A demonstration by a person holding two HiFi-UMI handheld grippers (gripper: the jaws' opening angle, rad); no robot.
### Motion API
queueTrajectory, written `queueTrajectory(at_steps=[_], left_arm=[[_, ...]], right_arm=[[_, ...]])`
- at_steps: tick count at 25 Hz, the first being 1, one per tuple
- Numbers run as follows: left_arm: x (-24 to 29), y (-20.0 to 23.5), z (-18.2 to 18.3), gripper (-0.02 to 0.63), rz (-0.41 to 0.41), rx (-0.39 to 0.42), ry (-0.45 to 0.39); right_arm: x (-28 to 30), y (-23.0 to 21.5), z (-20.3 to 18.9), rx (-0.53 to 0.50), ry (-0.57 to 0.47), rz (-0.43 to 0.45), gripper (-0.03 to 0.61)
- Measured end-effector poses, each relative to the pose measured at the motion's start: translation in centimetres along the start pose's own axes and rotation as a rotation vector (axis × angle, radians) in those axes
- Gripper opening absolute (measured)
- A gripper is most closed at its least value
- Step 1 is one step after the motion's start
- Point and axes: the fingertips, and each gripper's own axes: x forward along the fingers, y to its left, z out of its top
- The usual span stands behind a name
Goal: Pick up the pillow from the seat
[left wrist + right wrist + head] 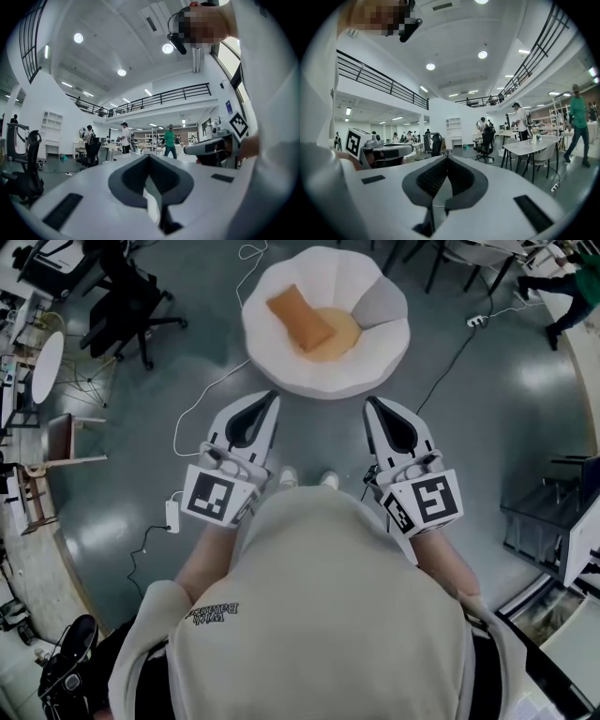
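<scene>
**Head view.**
- Seat (319, 385): white, round, scalloped armchair, far centre.
- Pillow (300, 318): orange, rectangular, lying on the left part of the seat. It rests partly over a tan seat cushion (342, 334). A grey cushion (380, 304) sits at the seat's right.
- Left gripper (273, 397) and right gripper (369, 401): held side by side near the person, tips aimed toward the seat. Both are just short of its near rim and touch nothing.

**Left gripper view.** The jaws are pressed together with nothing between them. They point across the room at far desks and people, and the pillow is out of sight.

**Right gripper view.** The jaws are closed tight and empty. A table (525, 146) and an office chair (486, 140) stand beyond.

**Status.** The pickup appears not yet begun, as the pillow lies untouched. Left to do, as I judge it: open the jaws, reach over the rim, close on the pillow and lift.
</scene>
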Motion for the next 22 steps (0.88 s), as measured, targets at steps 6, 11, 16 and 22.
queueTrajectory(at_steps=[6, 11, 16, 22], left_arm=[[1.0, -1.3, 0.0, 0.009, 0.021, 0.011, 0.01], [1.6, -3.4, -0.6, 0.009, 0.015, -0.028, 0.008], [2.0, -5.2, -0.9, 0.009, 0.0, -0.027, 0.004], [2.6, -4.9, -0.8, 0.009, 0.012, -0.013, -0.021]], right_arm=[[-1.1, -1.5, -0.2, -0.01, -0.009, 0.021, 0.009], [-1.8, -2.3, -0.2, -0.015, -0.028, 0.032, 0.009], [-2.2, -2.5, -0.1, -0.024, -0.05, 0.042, 0.009], [-2.1, -3.4, -1.1, -0.031, -0.04, 0.035, 0.009]])
